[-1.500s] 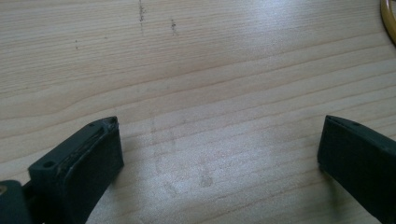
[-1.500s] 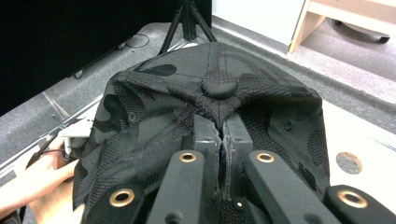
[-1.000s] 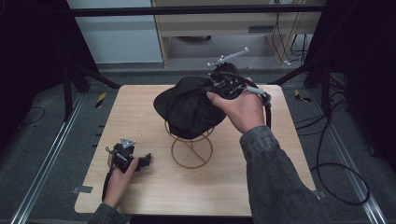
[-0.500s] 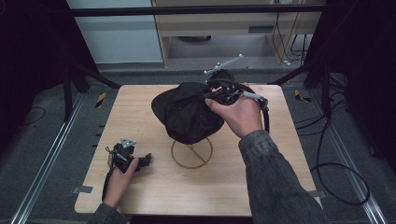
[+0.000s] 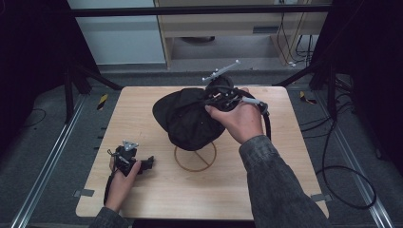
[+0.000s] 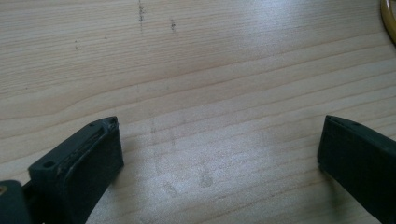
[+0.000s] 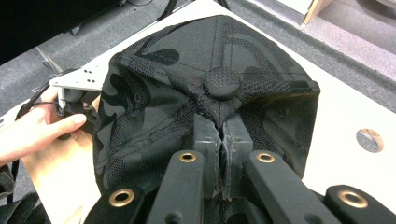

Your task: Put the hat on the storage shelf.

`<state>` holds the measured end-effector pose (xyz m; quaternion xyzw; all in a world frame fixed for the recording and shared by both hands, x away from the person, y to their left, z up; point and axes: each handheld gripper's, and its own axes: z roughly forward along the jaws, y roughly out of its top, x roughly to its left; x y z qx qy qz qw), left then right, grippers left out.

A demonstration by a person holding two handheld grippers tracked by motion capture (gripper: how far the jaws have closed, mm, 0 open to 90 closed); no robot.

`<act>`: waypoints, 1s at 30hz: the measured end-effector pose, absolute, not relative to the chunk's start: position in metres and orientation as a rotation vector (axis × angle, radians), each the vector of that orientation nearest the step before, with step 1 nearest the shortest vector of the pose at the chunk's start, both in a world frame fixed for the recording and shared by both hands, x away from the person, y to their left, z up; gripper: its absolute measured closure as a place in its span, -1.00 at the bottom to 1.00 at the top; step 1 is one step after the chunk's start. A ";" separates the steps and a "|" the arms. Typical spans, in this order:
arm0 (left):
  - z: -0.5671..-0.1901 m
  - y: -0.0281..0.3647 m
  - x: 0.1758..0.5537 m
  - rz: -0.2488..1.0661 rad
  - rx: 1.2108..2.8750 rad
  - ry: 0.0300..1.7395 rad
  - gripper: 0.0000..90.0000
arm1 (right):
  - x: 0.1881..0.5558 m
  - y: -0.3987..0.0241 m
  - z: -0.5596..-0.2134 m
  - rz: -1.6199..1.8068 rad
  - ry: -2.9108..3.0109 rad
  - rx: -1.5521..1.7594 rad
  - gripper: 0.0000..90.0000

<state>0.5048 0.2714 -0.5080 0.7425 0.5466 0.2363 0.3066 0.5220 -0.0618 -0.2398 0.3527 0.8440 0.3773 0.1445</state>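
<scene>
Right tool (image 7: 219, 140) pinched fully shut on a fold of the black camouflage cap (image 5: 190, 118), jaw tips just short of the crown button (image 7: 222, 83). Cap held off the counter (image 5: 142, 102), hanging over the middle of it, directly above the gold wire ring of the stand (image 5: 195, 159); upper part of the stand hidden beneath the fabric, so contact between cap and stand not determinable.

Key relation: cap beyond and below the right tool's tips, crown turned toward that tool, open underside facing down toward the ring. Ring centred almost under the cap's lower edge, slightly to the near side. Next move therefore judged to be mainly vertical, with little sideways correction.

Long axis of the cap: slanted, from the grip at far right down toward the near left in the high view. Direction of the brim unclear among the dark folds.

Right hand (image 5: 240, 118) by far the nearer, at the cap itself. Left tool (image 5: 147, 162) well apart at the near-left of the counter, low over the wood, jaws spread wide with nothing between them (image 6: 219, 154), edge of the ring just visible at the corner of the left gripper view.
</scene>
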 end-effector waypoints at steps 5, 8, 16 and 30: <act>-0.508 0.271 0.505 0.625 1.965 1.446 -1.00 | 0.523 -0.063 -0.242 1.084 2.437 1.016 0.93; -0.508 0.271 0.505 0.625 1.964 1.446 -1.00 | 0.524 -0.064 -0.246 1.087 2.439 1.015 0.93; -0.508 0.271 0.505 0.625 1.964 1.446 -1.00 | 0.525 -0.062 -0.249 1.094 2.445 1.022 0.92; -0.508 0.271 0.505 0.625 1.965 1.446 -1.00 | 0.525 -0.060 -0.249 1.083 2.454 1.015 0.92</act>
